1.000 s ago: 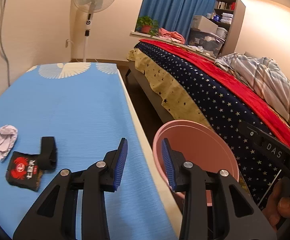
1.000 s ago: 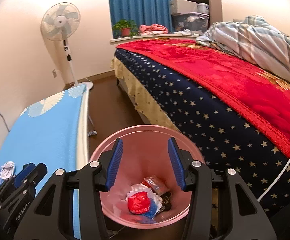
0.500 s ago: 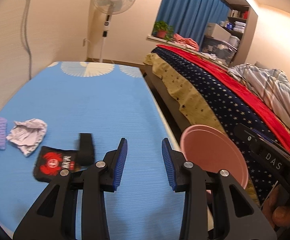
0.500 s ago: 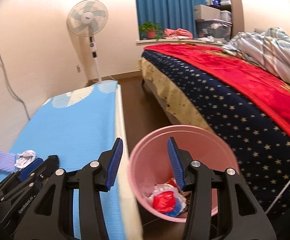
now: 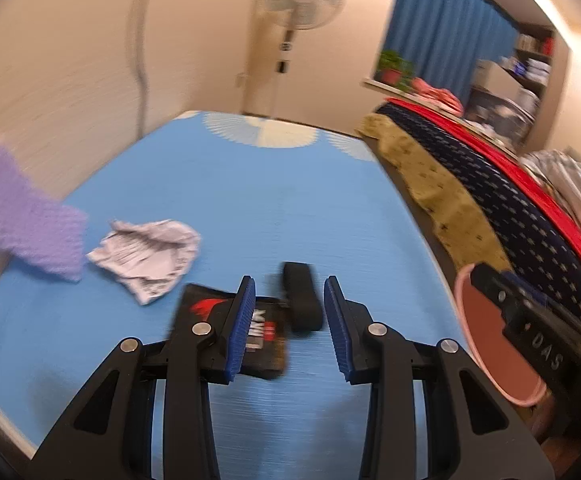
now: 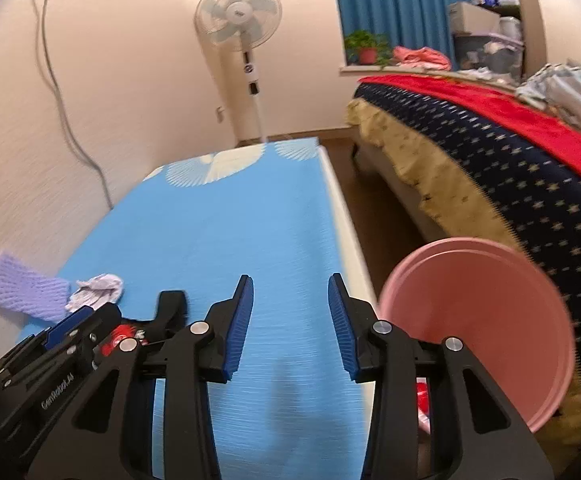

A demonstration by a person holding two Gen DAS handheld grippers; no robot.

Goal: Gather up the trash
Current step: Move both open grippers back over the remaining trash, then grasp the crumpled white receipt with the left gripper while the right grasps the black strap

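A black wrapper with a red crab print (image 5: 268, 330) lies on the blue mat (image 5: 270, 200), a black strap-like piece (image 5: 302, 296) at its right end. My left gripper (image 5: 290, 300) is open and empty just above them. A crumpled white paper (image 5: 146, 248) and a purple foam net (image 5: 22, 220) lie further left; both show in the right wrist view, paper (image 6: 96, 290) and net (image 6: 26, 292). My right gripper (image 6: 290, 300) is open and empty over the mat's right part. The pink trash bin (image 6: 478, 320) stands on the floor to the right, with some red and white trash low inside.
A bed with a starred navy cover and red blanket (image 6: 510, 152) runs along the right. A standing fan (image 6: 246, 40) is behind the mat's far end. A wall with a hanging cable (image 6: 70, 120) borders the mat's left side. The mat's white right edge (image 6: 346, 232) drops to the floor.
Both grippers have swung left, away from the bin and over the mat. The left gripper has come close to the black wrapper. The bin has shifted to the right in both views.
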